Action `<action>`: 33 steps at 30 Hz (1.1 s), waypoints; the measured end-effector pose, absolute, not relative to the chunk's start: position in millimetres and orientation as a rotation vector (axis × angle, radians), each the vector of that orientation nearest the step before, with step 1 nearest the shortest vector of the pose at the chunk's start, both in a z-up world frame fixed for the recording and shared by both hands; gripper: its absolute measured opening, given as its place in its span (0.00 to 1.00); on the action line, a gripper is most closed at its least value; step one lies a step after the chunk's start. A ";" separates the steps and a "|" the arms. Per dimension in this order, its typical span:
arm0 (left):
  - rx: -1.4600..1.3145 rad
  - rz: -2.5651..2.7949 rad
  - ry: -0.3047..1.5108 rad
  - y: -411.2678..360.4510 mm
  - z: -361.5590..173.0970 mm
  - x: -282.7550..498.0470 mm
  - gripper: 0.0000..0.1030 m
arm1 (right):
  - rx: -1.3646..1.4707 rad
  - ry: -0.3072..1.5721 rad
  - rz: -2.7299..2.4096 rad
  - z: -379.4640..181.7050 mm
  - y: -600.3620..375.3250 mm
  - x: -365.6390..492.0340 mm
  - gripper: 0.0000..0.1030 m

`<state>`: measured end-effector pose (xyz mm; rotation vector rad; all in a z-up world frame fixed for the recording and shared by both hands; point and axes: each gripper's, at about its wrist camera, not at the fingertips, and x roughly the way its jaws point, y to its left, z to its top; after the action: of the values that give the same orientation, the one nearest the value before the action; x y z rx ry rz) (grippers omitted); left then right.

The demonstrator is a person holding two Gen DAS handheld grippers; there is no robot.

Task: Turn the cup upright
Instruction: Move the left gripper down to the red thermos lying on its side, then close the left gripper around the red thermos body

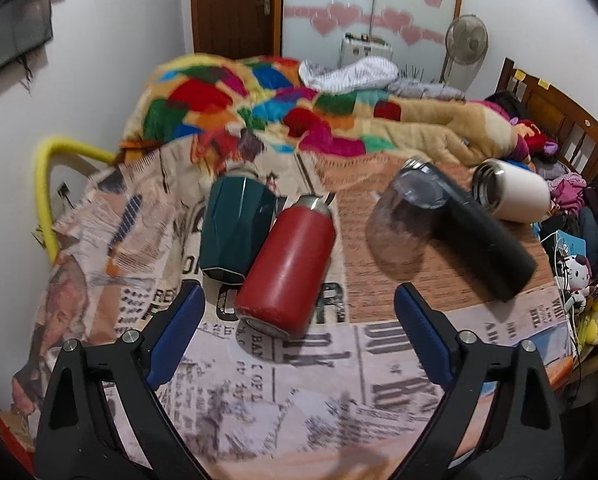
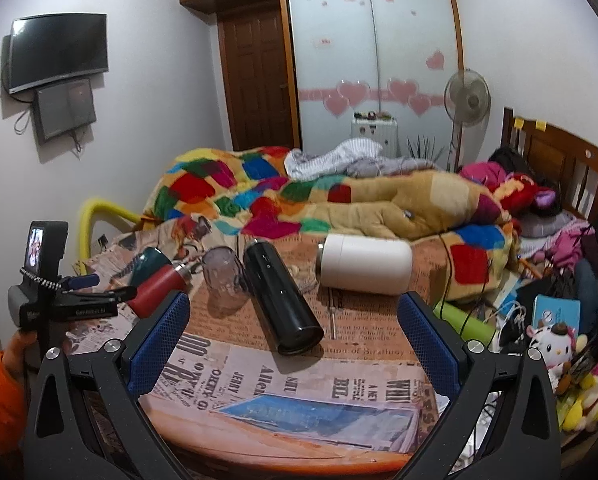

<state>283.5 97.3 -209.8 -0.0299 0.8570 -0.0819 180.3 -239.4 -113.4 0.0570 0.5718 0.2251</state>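
Observation:
Several cups lie on their sides on a newspaper-print tablecloth (image 1: 291,380). A red flask (image 1: 287,264) lies just ahead of my open left gripper (image 1: 299,300), its base toward me, against a dark green cup (image 1: 235,228). A clear glass cup (image 1: 403,228), a black flask (image 1: 479,236) and a white flask (image 1: 511,192) lie to the right. My right gripper (image 2: 293,312) is open; the black flask (image 2: 281,300) lies between and beyond its fingers. The white flask (image 2: 365,264), clear cup (image 2: 225,280), red flask (image 2: 159,288) and green cup (image 2: 151,264) show around it. The left gripper (image 2: 99,286) is at far left.
A bed with a colourful quilt (image 2: 299,196) lies behind the table. A yellow chair frame (image 1: 45,184) stands at the left. Plush toys (image 2: 555,344), cables and a green roll (image 2: 465,320) crowd the right edge. The table's front edge (image 2: 283,454) is close below.

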 end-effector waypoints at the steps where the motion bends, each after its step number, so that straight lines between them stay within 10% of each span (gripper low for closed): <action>1: -0.038 -0.093 0.877 101.5 -216.3 289.8 0.88 | 0.060 0.581 0.223 -116.6 -238.7 184.2 1.00; 28: 0.057 -0.201 1.109 62.5 -284.8 366.5 0.75 | 0.040 0.681 0.219 -150.9 -225.6 217.9 1.00; 33: 0.084 -0.128 1.090 61.7 -285.5 369.6 0.60 | 0.035 0.690 0.220 -154.4 -224.2 218.3 1.00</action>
<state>369.6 61.7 -285.5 0.0843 1.0903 -0.1285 218.3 -224.2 -154.4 0.0346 0.6903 0.2202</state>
